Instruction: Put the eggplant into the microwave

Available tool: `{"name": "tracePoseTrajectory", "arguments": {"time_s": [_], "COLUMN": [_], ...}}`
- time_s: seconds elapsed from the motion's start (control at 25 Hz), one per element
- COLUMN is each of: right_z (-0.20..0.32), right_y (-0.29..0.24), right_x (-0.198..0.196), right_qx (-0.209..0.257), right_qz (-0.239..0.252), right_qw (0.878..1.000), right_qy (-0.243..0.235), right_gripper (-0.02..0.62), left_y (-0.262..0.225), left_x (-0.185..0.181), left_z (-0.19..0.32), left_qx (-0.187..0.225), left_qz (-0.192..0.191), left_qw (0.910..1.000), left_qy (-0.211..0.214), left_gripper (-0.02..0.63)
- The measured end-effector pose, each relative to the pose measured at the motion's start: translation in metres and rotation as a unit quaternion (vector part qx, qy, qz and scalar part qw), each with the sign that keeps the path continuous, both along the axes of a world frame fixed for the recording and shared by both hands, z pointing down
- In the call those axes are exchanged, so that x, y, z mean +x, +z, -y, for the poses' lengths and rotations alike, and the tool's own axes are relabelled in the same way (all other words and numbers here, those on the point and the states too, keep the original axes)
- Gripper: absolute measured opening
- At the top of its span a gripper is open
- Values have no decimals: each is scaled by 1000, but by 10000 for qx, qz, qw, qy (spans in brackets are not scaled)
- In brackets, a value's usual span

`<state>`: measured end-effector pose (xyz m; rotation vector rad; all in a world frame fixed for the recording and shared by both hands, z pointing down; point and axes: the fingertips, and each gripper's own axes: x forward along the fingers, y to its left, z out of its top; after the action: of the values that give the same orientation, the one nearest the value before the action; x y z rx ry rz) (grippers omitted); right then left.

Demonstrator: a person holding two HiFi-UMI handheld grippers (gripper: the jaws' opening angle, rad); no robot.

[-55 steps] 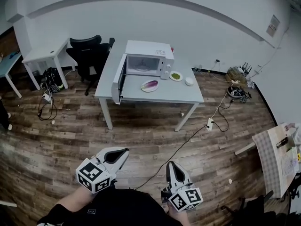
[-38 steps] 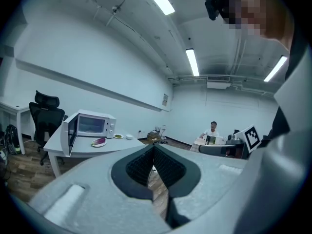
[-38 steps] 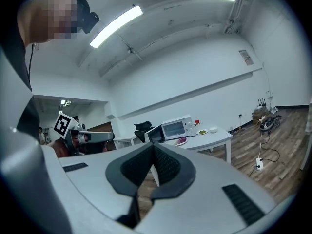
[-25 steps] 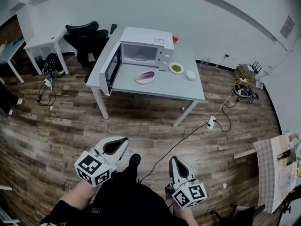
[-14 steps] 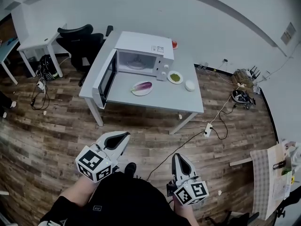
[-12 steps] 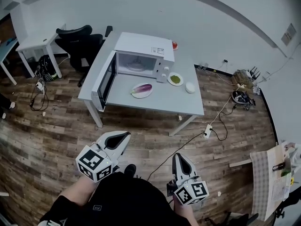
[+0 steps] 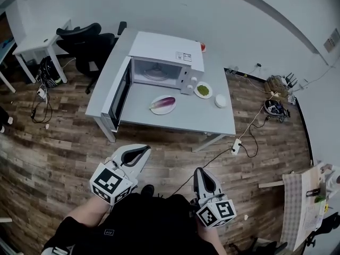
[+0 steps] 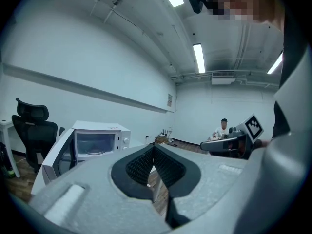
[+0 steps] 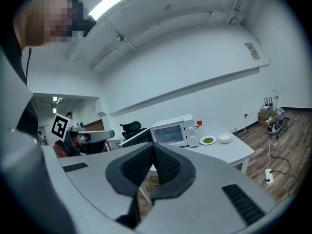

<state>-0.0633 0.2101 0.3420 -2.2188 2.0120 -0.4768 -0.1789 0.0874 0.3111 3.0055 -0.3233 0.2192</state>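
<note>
Eggplant only in head view; left tool and right tool, jaws together, empty.

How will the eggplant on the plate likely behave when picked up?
The eggplant looks long and rounded, so it may roll on its plate if nudged. It lies straight, in one piece, so it probably stays stiff when lifted.

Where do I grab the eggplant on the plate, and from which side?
Probably best to take the eggplant across its middle, jaws spanning its short width, coming from above at the near edge of the table. It lies flat on the plate, long axis roughly left-right, and the open microwave door blocks its left.
</note>
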Motion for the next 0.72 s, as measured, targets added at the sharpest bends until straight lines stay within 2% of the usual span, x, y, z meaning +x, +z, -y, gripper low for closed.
{"name": "tracePoseTrajectory", "arguments": {"time_s": [0.48,0.72], "right_z": [41,67], "right_y": [17,19], "right_x": [20,51], "right_qx": [-79,-40], "right_qz": [181,229], "right_qw": [9994,9987], "right_qy": [-297,-457], "right_gripper": [15,14], "left_y": [18,21], "left_x": [26,55], "left_z": [25,43], "left_qx": [-83,-56], "left_qz": [209,296], "left_qw": [9997,9994], "left_qy": [-52,-167], "left_gripper": [8,8]}}
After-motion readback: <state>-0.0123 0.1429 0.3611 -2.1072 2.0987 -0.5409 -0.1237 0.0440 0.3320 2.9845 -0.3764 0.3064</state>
